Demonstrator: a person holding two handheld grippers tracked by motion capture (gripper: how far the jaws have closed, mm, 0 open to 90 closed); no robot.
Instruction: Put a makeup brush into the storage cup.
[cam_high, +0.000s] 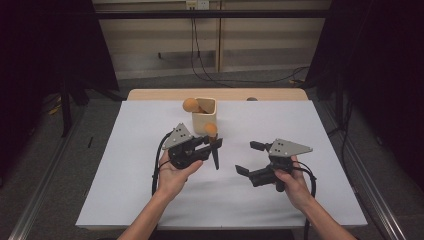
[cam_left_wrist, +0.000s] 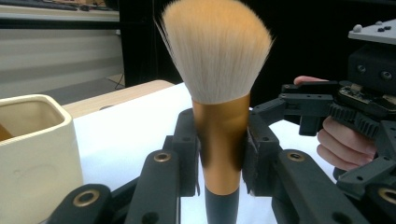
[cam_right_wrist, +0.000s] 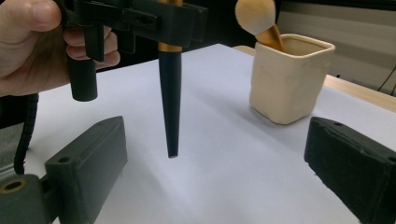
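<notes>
A makeup brush (cam_high: 214, 150) with peach bristles (cam_left_wrist: 217, 46), a copper ferrule and a black tapered handle (cam_right_wrist: 169, 102) hangs upright above the white sheet. My left gripper (cam_high: 211, 143) is shut on its ferrule (cam_left_wrist: 220, 140). Just behind it stands a cream square cup (cam_high: 204, 114), which holds a second brush (cam_high: 190, 105) leaning to the left. My right gripper (cam_high: 248, 157) is to the right of the held brush, low over the sheet. It is open wide with nothing between its jaws (cam_right_wrist: 215, 123); the handle tip hangs beyond them.
A white sheet (cam_high: 150, 195) covers most of the wooden table (cam_high: 165, 94). A small dark object (cam_high: 251, 99) lies at the table's far edge. Black curtains and cables stand behind the table, metal rails run along both sides.
</notes>
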